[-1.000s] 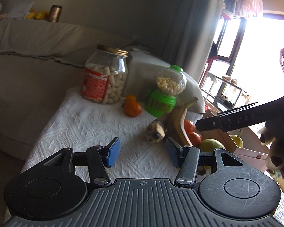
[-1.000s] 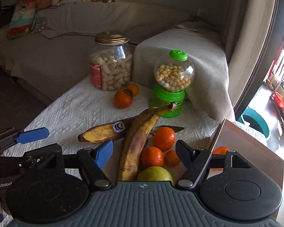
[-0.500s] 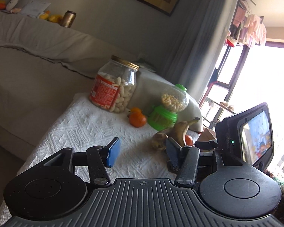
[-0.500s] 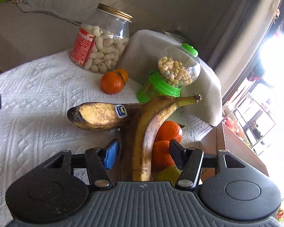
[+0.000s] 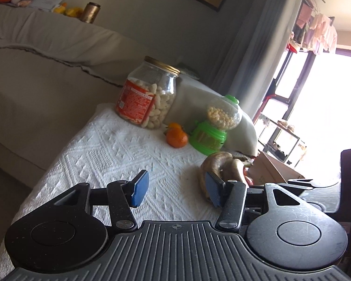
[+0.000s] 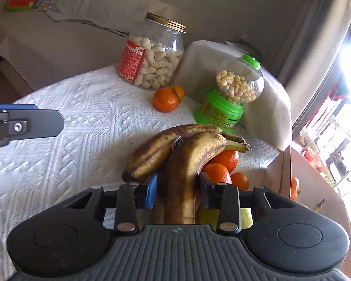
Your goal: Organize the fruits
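Brown-blotched yellow bananas (image 6: 182, 164), orange tangerines (image 6: 165, 100), white diamond-textured cloth (image 6: 58, 164), green candy dispenser (image 6: 224, 112)

Home living room: sofa (image 5: 46, 53), curtains (image 5: 264, 53)

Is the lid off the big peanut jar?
No, the peanut jar stands upright on the white cloth with its gold lid screwed on top.

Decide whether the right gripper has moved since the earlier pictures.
Yes. The right gripper has come down and forward toward the peanut jar; its jaws are closing, pads against a banana.
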A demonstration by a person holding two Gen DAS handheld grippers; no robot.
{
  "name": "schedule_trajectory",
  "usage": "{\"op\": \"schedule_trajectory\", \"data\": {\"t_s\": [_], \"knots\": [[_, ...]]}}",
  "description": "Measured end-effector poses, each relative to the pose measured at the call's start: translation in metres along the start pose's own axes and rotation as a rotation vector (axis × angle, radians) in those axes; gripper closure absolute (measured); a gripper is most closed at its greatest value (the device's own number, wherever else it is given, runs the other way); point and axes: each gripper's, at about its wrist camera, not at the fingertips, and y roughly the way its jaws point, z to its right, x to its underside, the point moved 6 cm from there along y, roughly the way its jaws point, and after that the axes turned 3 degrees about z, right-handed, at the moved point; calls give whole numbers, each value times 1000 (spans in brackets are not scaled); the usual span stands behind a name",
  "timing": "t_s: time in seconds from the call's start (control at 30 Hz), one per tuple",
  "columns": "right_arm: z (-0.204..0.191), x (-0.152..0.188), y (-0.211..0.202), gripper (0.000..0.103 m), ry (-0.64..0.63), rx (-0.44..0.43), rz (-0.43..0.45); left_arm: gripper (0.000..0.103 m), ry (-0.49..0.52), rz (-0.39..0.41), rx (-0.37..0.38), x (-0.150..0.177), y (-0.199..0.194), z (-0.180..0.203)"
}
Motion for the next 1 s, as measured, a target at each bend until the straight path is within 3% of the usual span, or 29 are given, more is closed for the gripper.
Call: {"op": "schedule_trajectory", "data": {"t_s": [0.17,0.27,0.33,0.4,0.53,0.73,0.93,1.0], "knots": [[18,17,-51,68,186,-172,-10,45,29,-49,20,4,1,11],[17,40,-81,68,190,-216,3,45,22,-145,60,14,1,28],[15,55,-99,75,176,-226,20,45,27,-187,91,18,-1,42],[16,66,-113,72,172,-244,37,45,44,-209,100,19,-5,54],[32,79,-136,38,182,-213,119,45,18,-264,60,18,-6,60],[63,113,-140,33,217,-135,152,45,-41,-392,38,30,4,74],[106,142,-123,33,386,12,145,45,70,-432,-13,41,27,103],[118,148,-120,32,466,7,141,42,129,-440,-42,46,33,111]]}}
